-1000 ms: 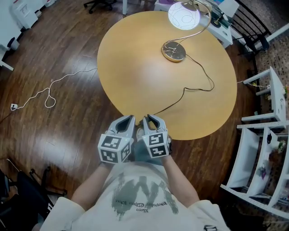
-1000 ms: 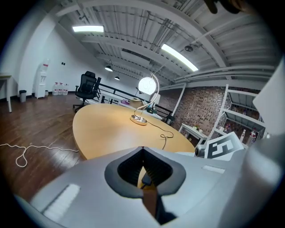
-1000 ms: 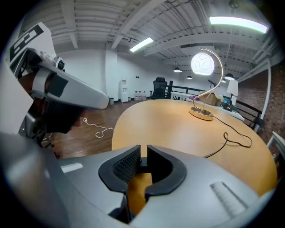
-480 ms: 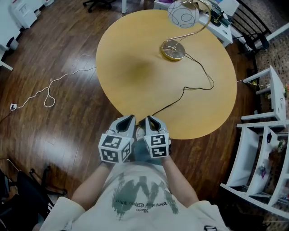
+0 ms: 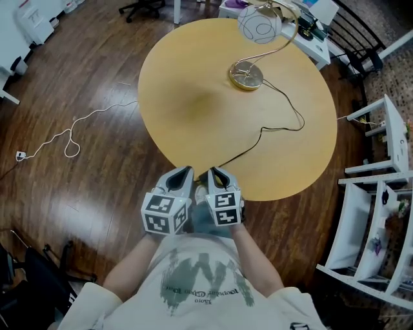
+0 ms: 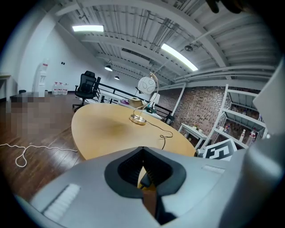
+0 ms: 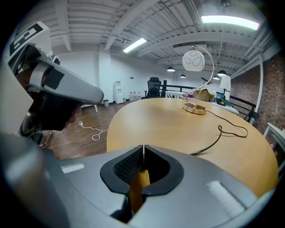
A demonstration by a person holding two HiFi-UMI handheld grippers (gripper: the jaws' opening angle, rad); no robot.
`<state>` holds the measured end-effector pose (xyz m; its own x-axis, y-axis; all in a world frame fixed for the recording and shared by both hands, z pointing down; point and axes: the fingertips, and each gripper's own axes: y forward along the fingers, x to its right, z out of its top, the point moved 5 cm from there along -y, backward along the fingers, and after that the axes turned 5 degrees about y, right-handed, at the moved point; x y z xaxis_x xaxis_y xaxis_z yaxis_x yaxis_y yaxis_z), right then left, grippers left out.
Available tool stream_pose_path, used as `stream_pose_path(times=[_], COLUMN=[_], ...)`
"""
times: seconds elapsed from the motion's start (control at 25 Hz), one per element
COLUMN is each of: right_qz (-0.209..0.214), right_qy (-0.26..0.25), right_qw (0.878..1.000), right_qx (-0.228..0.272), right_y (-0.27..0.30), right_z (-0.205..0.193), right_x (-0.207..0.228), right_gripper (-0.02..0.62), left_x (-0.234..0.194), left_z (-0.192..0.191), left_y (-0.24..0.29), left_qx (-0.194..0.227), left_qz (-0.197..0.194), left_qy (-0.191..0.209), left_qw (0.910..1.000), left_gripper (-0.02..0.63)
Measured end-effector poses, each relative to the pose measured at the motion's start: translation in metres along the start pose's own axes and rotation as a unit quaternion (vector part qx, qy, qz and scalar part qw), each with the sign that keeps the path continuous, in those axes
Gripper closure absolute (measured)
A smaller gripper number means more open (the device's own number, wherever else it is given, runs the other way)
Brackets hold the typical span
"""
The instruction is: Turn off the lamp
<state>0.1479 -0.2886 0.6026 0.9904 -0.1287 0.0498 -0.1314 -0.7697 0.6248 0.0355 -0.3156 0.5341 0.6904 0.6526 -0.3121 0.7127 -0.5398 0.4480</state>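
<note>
The lamp stands at the far side of the round wooden table (image 5: 193, 97): a brass base (image 5: 246, 77), a curved brass stem and a white globe (image 5: 259, 26) that looks unlit. Its black cord (image 5: 271, 129) runs across the table to the near edge. The globe (image 6: 147, 84) shows in the left gripper view, and the globe (image 7: 194, 60) looks dull in the right gripper view. My left gripper (image 5: 186, 171) and right gripper (image 5: 210, 171) are held side by side at the table's near edge, close to my chest. Both are shut on nothing, far from the lamp.
A white shelf rack (image 5: 374, 225) stands to the right of the table. A white cable (image 5: 71, 132) lies on the wooden floor at the left. A black office chair (image 5: 139, 6) and a white desk (image 5: 316, 32) sit beyond the table.
The lamp's globe glowed brightly a second ago and is now dim and unlit. Neither gripper has moved.
</note>
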Motion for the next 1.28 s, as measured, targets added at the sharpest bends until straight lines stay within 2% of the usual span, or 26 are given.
stream_pose_path(times=[0.36, 0.76, 1.04, 1.28], right_qz=[-0.015, -0.035, -0.038, -0.052], right_qy=[0.015, 0.039, 0.060, 0.033], right_qw=[0.999, 0.991, 0.983, 0.979], right_qx=[0.044, 0.121, 0.169, 0.197], right_y=[-0.026, -0.089, -0.141, -0.173], right_z=[0.032, 0.069, 0.083, 0.094], right_x=[-0.013, -0.036, -0.060, -0.077], right_gripper=[0.578, 0.581, 0.592, 0.595], left_x=[0.004, 0.027, 0.051, 0.065], left_z=[0.012, 0.034, 0.050, 0.060], left_y=[-0.021, -0.056, -0.090, -0.111], left_qx=[0.026, 0.063, 0.102, 0.128], left_qz=[-0.004, -0.029, -0.053, -0.082], left_qy=[0.010, 0.029, 0.074, 0.070], left_qw=[0.9996, 0.9972, 0.9906, 0.9859], left_gripper=[0.609, 0.609, 0.609, 0.609])
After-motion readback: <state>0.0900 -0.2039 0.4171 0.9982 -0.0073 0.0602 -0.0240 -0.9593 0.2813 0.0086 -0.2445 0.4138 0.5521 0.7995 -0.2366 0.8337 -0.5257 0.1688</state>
